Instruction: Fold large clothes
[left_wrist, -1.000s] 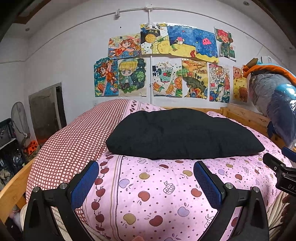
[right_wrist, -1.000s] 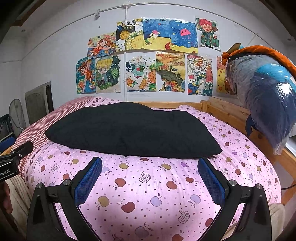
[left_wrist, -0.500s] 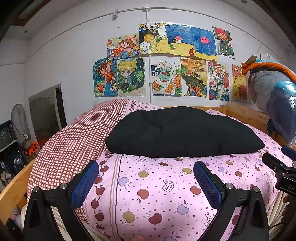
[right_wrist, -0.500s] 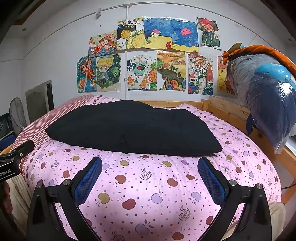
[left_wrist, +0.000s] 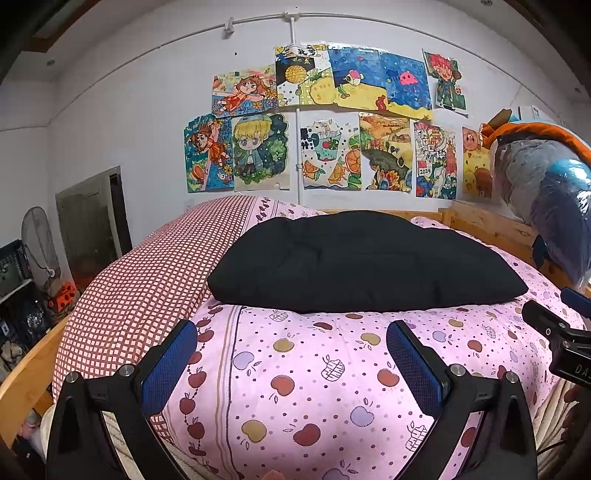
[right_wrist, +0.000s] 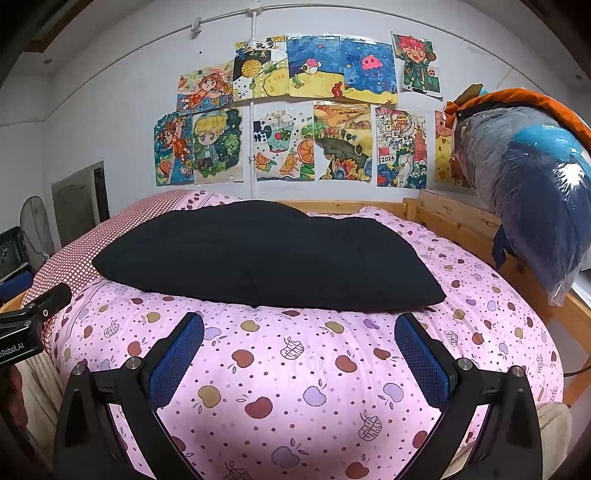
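Nearest, left gripper: spread wide with nothing held; blue mesh-textured pads on black fingers are seen above the quilt.
Right gripper: likewise wide apart and empty; its blue pads are framed over the quilt's near slope, and its black body is cut off at the right edge of the left view.
Quilt: a puffy pink cover printed with apples and dots, bulging over the bed; a red-and-white checked cloth is laid along its left side.
Open room: a bare band of quilt is left between both grippers and the garment's near edge.
Black garment: soft, matte, gathered into a thick pillow-like rectangle lying across the middle of the quilt; seams and sleeves cannot be made out.
Bed frame: pale wood rails are seen at the far and right edges.
Bagged bundle: shiny plastic over blue and grey cloth, resting on the right rail, partly cut off.
Wall drawings: coloured sheets are fixed in two rows on the white wall.
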